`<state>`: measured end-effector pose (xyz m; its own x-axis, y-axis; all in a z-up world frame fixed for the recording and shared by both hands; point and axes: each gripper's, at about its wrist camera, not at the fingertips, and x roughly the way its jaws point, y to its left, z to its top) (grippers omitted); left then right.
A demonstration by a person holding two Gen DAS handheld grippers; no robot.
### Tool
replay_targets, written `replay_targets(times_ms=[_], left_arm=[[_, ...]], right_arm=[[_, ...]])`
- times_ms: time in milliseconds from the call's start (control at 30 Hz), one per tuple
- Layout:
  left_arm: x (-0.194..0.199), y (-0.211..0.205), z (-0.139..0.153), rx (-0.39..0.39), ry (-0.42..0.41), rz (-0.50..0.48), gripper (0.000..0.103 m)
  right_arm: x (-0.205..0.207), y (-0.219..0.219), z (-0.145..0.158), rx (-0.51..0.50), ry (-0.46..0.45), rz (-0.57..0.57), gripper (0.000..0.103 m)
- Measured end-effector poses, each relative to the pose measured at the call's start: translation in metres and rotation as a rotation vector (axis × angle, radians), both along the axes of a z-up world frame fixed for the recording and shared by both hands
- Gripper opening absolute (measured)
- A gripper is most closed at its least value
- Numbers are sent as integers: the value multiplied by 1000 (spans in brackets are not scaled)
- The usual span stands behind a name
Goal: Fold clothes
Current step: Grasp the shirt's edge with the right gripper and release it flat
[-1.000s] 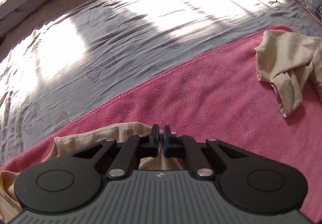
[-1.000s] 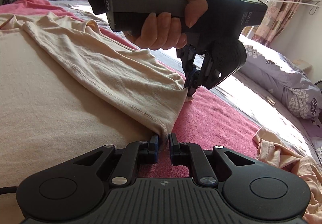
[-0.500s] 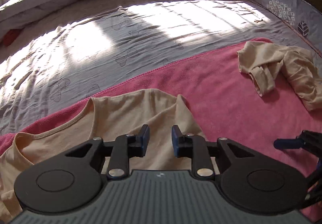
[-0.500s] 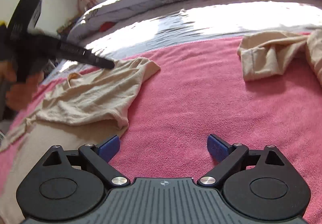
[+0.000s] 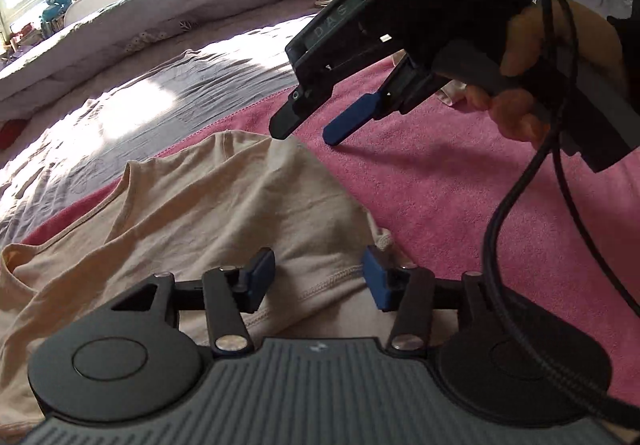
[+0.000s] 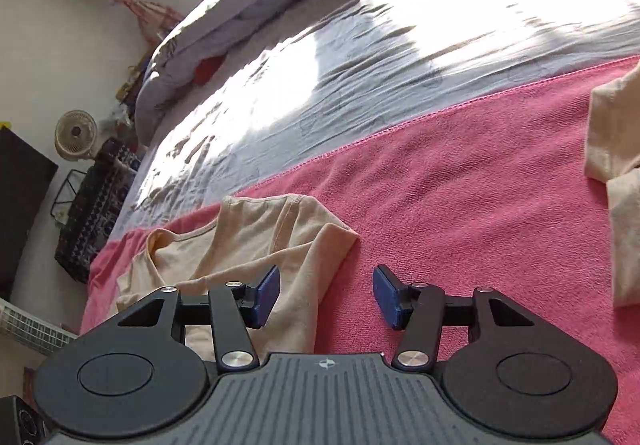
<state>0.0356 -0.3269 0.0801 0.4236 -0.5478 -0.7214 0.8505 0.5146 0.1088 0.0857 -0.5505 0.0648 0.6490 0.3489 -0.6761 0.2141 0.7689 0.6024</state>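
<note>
A beige T-shirt (image 5: 192, 205) lies partly folded on a pink towel (image 5: 460, 205), its neckline at the left. My left gripper (image 5: 320, 277) is open just above the shirt's folded sleeve hem, holding nothing. Held in a hand, the right gripper (image 5: 308, 125) hovers open over the shirt's far corner. In the right wrist view the same beige T-shirt (image 6: 248, 245) lies at the lower left, and my right gripper (image 6: 326, 295) stands open above the shirt's edge and the pink towel (image 6: 460, 181).
A second crumpled beige garment (image 6: 616, 149) lies on the towel at the right. The towel covers a grey bedsheet (image 6: 360, 57) with a rolled duvet (image 5: 160, 1) behind. A black cable (image 5: 520, 181) hangs at the right. A fan (image 6: 76, 133) and a basket stand by the wall.
Both grippers have let go of the shirt and opened. The sleeve now lies folded over the shirt's body. The right gripper has swung round above the shirt's far corner.
</note>
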Motion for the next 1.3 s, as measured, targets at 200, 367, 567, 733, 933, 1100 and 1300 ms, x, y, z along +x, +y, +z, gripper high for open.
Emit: replay_targets(times_ms=[200,367,567,733,933,1100,1300], left_arm=[[-6,15,-10,-105,-39,15,61],[-2,18,-10,-126,-17,26,64],[-1,20,-12,-127,-19,32,65],[1,22,-12,-134,-12,35,66],[1,22,-12,-128,-21,37,67],[-3,17,-10,-109,-18,77,70],[-4,15,-4,-81,-6,120,72]], right_arm=[[18,22,-10,-38,-6,7,9],[25,-1,-10,-81,-16,-155,5],[28,-44,2,38,-27,-178,14],[7,-17,6,17,87,88,45],[0,12,1,-33,91,112,35],[24,19,-3,-96,60,44,5],[10,-26,5,-147,64,-180,5]])
